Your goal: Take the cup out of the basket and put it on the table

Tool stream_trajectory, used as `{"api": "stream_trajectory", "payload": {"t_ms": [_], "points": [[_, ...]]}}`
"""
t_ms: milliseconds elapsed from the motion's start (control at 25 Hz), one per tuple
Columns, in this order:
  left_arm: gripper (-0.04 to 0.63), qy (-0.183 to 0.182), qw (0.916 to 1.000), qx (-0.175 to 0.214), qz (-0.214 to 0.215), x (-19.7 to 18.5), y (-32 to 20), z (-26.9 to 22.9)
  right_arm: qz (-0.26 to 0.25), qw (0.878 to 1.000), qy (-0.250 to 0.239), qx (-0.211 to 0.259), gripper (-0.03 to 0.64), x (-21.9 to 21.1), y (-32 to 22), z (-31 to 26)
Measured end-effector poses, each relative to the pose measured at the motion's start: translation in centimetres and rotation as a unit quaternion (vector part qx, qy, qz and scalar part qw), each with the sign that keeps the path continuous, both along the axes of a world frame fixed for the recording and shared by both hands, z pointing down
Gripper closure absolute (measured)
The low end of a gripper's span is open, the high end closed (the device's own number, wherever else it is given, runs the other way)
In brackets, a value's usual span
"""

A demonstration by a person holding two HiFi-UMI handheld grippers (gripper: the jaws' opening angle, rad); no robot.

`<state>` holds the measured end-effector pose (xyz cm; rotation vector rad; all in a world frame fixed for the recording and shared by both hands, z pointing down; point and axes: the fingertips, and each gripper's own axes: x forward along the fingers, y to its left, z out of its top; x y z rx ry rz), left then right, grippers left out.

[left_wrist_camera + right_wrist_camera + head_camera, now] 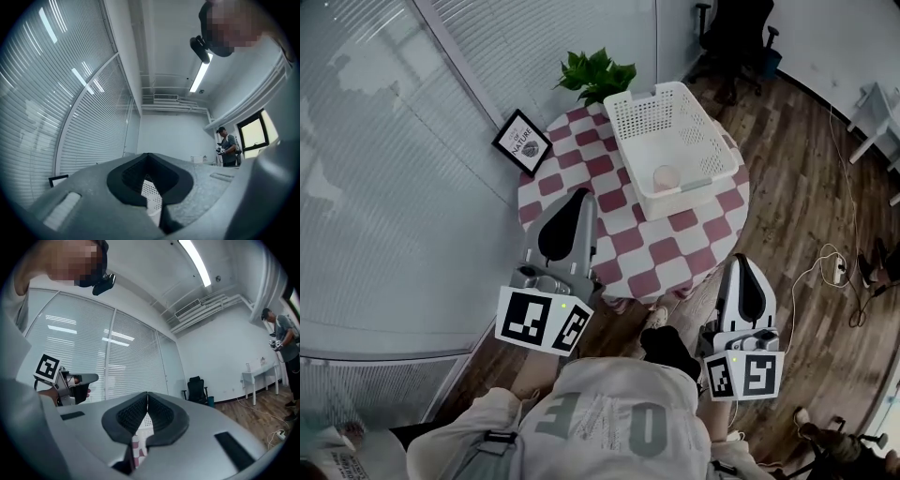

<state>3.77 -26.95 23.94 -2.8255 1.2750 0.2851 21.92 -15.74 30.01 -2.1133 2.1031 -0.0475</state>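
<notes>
A white perforated basket (667, 131) stands on the far right part of a round table with a red and white checked cloth (628, 246). A pale pink cup (665, 175) lies on the basket's floor near its front wall. My left gripper (578, 197) is over the table's near left edge, jaws shut and holding nothing. My right gripper (739, 262) hangs just off the near right edge, also shut and holding nothing. In the left gripper view the jaws (149, 158) meet, with the basket (151, 191) showing below them. In the right gripper view the closed jaws (146, 397) point over the cloth (137, 447).
A potted plant (596, 73) and a framed sign (522, 142) sit at the table's far and left rim. Window blinds run along the left. Cables (839, 272) lie on the wooden floor at the right. Another person (228, 148) stands far across the room.
</notes>
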Motion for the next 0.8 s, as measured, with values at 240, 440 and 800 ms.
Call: {"api": "stream_trajectory", "payload": {"t_ms": [240,440,800], "points": [[0.589,-0.012,0.9993,-0.034,-0.011,5.2,-6.4,1.3,-0.027,1.0,0.002,-0.015,0.606,4.9,-6.2,-0.2],[0.589,-0.037,0.9973,-0.062,-0.01,8.3,-9.0,3.2,-0.049,0.998,-0.022,-0.03,0.606,7.7,-10.3,0.9],[0.588,-0.039,0.997,-0.066,0.009,9.1,-14.1,3.2,-0.066,0.997,-0.005,-0.039,0.606,7.2,-15.7,0.0]]}}
